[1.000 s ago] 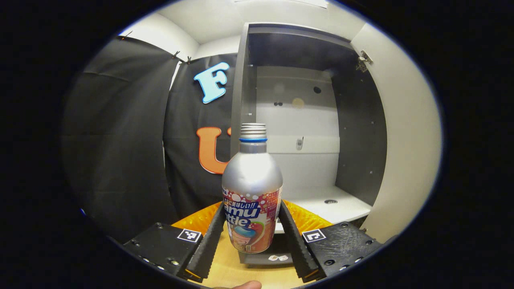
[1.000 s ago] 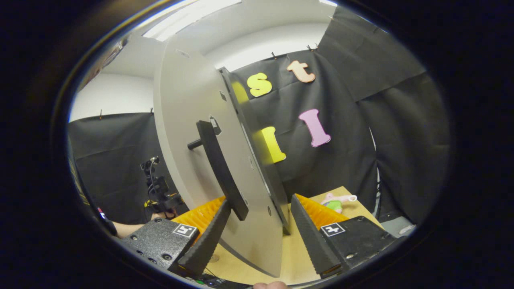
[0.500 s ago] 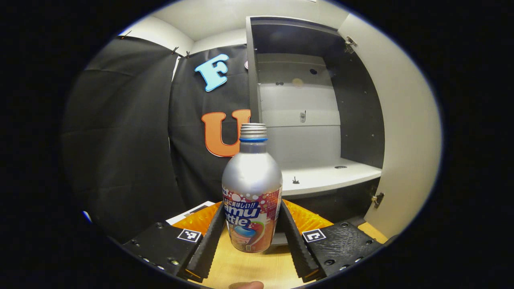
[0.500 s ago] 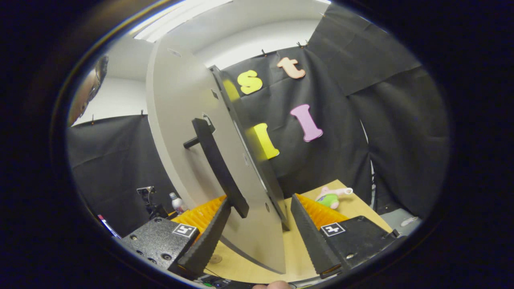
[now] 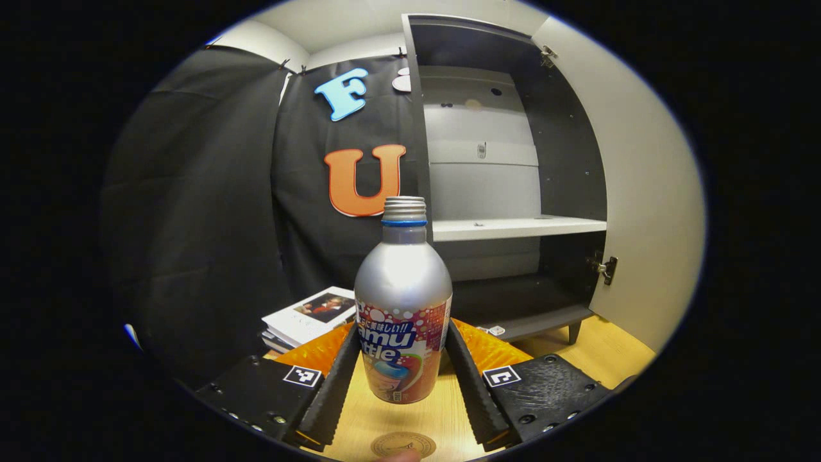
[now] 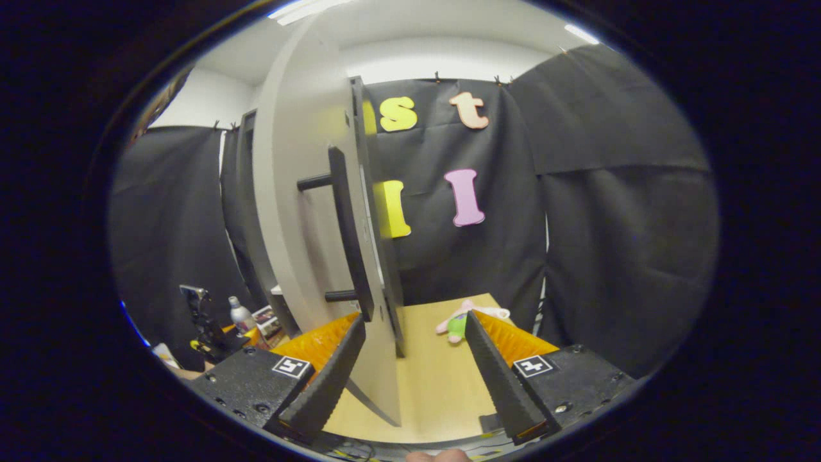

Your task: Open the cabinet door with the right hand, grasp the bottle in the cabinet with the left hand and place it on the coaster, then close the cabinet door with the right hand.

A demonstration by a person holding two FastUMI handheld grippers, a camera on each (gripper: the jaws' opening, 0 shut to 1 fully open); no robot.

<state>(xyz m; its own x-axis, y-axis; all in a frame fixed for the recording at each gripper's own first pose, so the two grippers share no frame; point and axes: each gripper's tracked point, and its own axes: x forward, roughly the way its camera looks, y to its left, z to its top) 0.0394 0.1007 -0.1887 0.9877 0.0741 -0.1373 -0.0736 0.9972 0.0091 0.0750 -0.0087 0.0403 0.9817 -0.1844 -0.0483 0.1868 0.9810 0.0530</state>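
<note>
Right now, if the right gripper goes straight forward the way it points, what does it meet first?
Probably the open cabinet door. Its lower edge stands between the fingers of the right gripper, nearer the left one, with the door handle just above. Depth is unclear, but the door looks very close.

My left gripper's fingers [image 5: 333, 385] cover both sides of the bottle [image 5: 403, 301] label. The coaster [image 5: 403, 444] is cut off at the bottom edge. The far-off bottle and other gripper [image 6: 206, 321] are too small to judge.
</note>
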